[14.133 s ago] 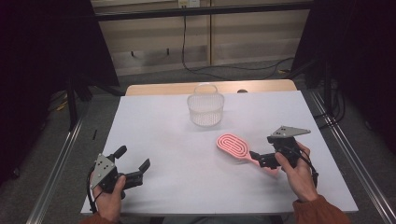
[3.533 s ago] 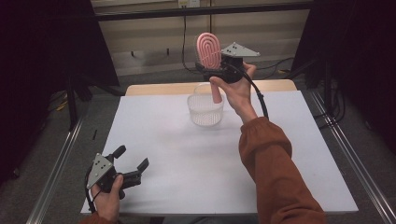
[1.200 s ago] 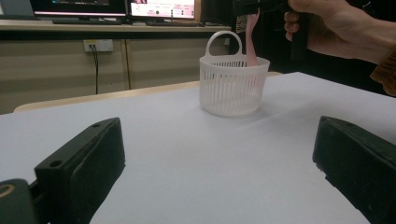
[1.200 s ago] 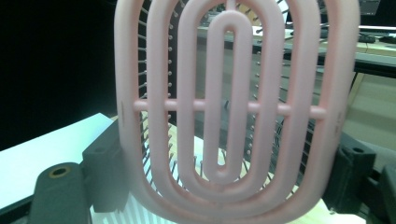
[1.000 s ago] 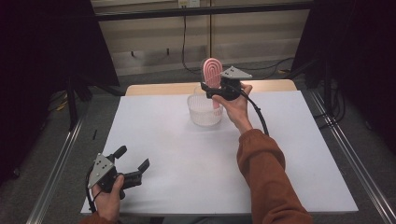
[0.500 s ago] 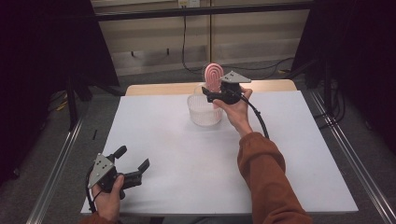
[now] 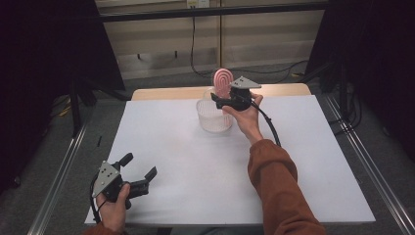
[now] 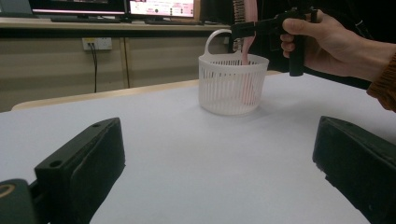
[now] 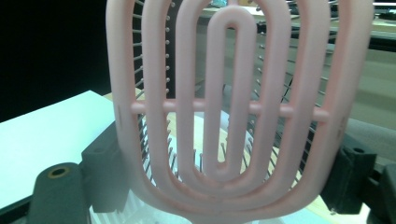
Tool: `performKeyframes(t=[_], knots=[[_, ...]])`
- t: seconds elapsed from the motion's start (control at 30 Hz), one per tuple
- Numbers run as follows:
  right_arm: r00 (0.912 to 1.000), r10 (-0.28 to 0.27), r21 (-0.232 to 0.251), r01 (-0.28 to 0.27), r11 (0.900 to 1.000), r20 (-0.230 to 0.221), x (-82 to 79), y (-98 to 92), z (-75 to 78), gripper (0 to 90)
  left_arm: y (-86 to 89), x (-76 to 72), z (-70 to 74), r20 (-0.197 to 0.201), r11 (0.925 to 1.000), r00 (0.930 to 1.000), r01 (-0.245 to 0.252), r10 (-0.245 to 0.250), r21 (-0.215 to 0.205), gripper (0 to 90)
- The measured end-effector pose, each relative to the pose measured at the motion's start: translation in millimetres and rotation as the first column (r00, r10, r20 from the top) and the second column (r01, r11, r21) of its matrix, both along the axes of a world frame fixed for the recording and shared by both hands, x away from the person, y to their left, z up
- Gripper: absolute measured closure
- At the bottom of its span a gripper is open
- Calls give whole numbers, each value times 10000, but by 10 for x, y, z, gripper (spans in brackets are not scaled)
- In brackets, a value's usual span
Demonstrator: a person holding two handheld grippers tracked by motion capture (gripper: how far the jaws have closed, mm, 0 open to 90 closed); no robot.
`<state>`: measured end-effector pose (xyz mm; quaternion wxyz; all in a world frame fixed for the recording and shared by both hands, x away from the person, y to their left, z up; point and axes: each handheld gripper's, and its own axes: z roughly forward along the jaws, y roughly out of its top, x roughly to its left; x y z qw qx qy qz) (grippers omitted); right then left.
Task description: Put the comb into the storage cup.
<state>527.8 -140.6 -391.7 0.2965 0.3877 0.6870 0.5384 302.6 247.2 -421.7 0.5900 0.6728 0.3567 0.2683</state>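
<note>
The left gripper rests at the near left corner of the white table, jaws spread with nothing between them, well apart from the work. Farther off, the right gripper is clamped on a pink vented hairbrush directly above the white slotted basket. The brush's long axis stands upright: head above the jaws, handle below them, already inside the basket. The likely next move is straight down, then release; the right hand is the one in position.
</note>
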Motion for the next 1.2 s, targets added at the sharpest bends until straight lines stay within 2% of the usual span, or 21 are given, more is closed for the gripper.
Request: performKeyframes(t=[0.53,0.7,0.8,1.2], knots=[[9998,-8,596,21,9982,-222,25,23,27,156,2,3,0,13,10000,10000,-10,10,-9,23],[9998,-23,588,35,9983,-210,37,41,6,143,7,1,2,26,10000,10000,-17,17,13,22],[9997,-25,551,37,9985,-227,44,46,-5,178,7,3,0,9,10000,10000,-32,32,-13,22],[9998,-33,446,43,9990,-220,37,94,11,131,10,1,3,22,10000,10000,-7,7,15,22]])
